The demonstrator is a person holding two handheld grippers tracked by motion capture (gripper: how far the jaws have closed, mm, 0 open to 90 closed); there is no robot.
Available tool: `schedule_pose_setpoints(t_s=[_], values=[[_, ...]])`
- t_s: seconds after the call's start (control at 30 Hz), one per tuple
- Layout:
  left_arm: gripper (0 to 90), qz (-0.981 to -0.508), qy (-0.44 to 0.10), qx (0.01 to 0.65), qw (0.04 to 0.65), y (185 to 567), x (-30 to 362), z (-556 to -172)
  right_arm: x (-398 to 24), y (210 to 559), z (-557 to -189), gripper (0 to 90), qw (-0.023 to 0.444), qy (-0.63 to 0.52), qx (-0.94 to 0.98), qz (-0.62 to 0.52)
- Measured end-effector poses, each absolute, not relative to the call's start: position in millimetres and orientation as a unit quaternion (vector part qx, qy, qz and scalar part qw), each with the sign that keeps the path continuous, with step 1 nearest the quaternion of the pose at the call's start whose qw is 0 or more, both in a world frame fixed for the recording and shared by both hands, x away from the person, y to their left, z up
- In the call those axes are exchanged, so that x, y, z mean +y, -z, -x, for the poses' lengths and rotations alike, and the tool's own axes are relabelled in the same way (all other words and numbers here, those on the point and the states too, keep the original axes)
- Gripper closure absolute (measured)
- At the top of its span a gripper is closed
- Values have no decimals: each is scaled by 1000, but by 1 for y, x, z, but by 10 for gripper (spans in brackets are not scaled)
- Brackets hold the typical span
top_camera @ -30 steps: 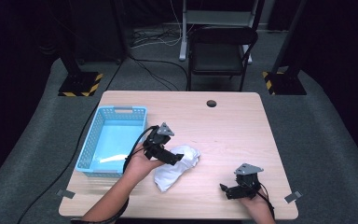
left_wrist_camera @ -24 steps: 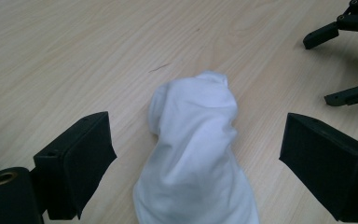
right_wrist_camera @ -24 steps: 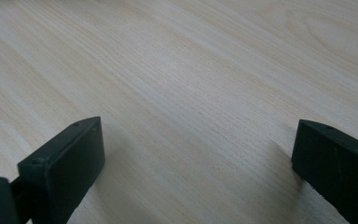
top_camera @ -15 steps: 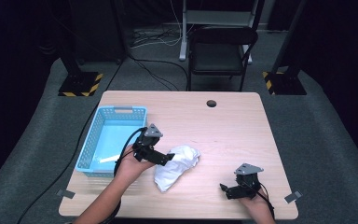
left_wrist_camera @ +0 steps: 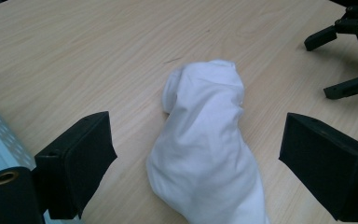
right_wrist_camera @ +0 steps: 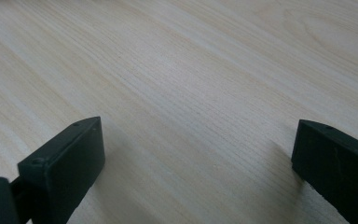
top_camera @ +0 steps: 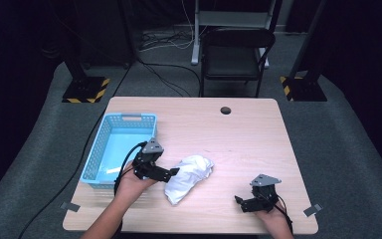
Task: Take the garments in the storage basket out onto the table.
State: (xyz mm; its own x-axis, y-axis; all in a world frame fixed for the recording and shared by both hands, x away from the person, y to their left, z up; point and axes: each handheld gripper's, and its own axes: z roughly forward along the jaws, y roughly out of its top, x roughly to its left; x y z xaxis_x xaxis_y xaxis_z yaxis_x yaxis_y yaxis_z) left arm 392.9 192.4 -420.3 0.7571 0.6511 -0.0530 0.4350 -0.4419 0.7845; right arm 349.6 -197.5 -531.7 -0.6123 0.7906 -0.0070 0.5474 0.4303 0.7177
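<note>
Lying straight ahead of the left gripper, between its wide-open jaws, the white cloth runs lengthwise away from them toward the right gripper. That one rests well apart near the table's front right, jaws spread over bare wood, so the left looks nearer. The cloth's near end is cut off. A blue basket stands just left.

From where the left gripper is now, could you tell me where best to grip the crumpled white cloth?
Probably the thick rounded near end of the white cloth, approached straight ahead. The left gripper is open with that end already between its fingers, and the cloth's long axis runs away from it, so closing should pinch across its narrow width.
</note>
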Motion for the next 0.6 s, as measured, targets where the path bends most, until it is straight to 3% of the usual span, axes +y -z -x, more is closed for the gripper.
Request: schedule_pose_setpoints(t_s=[0.6], values=[[94,-823,-138,342,433,420,220,-386,-198,532,-350,19,175,-348,827,-405]])
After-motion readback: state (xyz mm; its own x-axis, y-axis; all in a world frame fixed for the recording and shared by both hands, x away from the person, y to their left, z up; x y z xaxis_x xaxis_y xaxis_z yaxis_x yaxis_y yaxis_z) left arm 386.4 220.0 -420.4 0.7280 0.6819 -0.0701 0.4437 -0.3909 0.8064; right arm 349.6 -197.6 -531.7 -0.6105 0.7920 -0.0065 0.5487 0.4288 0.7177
